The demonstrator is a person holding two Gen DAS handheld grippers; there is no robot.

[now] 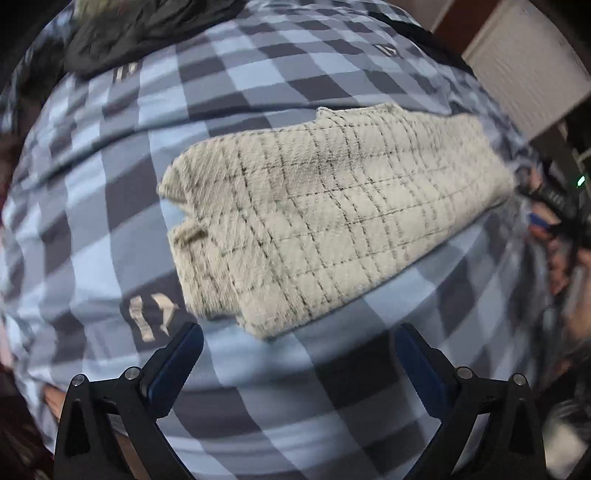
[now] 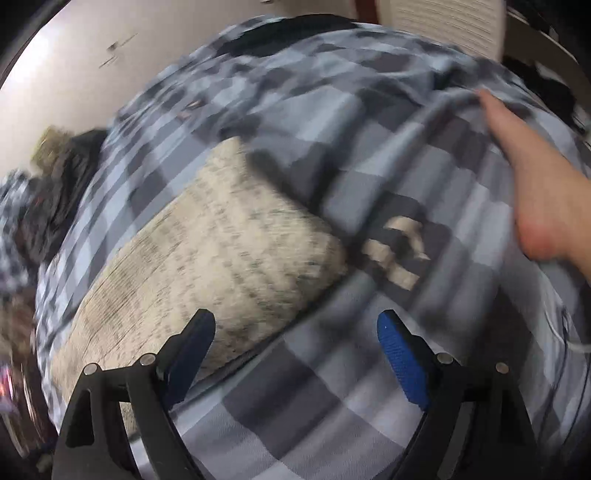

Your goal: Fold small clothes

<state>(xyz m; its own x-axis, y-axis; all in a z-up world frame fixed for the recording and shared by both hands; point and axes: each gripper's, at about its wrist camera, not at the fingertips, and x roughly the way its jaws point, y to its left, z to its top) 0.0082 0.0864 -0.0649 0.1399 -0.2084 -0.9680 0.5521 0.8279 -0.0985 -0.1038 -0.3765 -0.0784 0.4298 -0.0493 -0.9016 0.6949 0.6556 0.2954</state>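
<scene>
**Folded Garment Released: Check the Fold and Square It**

The cream plaid garment [image 1: 325, 214] lies folded flat on the blue-grey checked bedcover [image 1: 258, 387]; it serves as the landmark below.

**Gripper state**
- Left gripper [image 1: 299, 354]: jaws spread wide, nothing between them. It hovers just beside the garment's near corner, over bare bedcover.
- Right gripper [image 2: 295, 350]: jaws apart and empty. Its left finger [image 2: 192, 350] overlaps the garment's near edge in the right wrist view; contact cannot be confirmed through the motion blur.

**Surroundings**
- A bare foot [image 2: 535, 192] rests on the bedcover, well apart from the garment.
- A dark jacket [image 1: 147, 33] lies beyond the garment's far side.

**Procedure (judgement)**
1. The fold appears complete or nearly so. Inspect the stepped, uneven layers at the garment's end beside the printed motif [image 1: 151, 314].
2. To square them, take all layers at one corner, not the top layer alone.
3. Close only once the pads straddle fabric; avoid pinching the bedcover beneath.
4. Pull low and along the surface, so the plush pile does not drag open the fold.
</scene>
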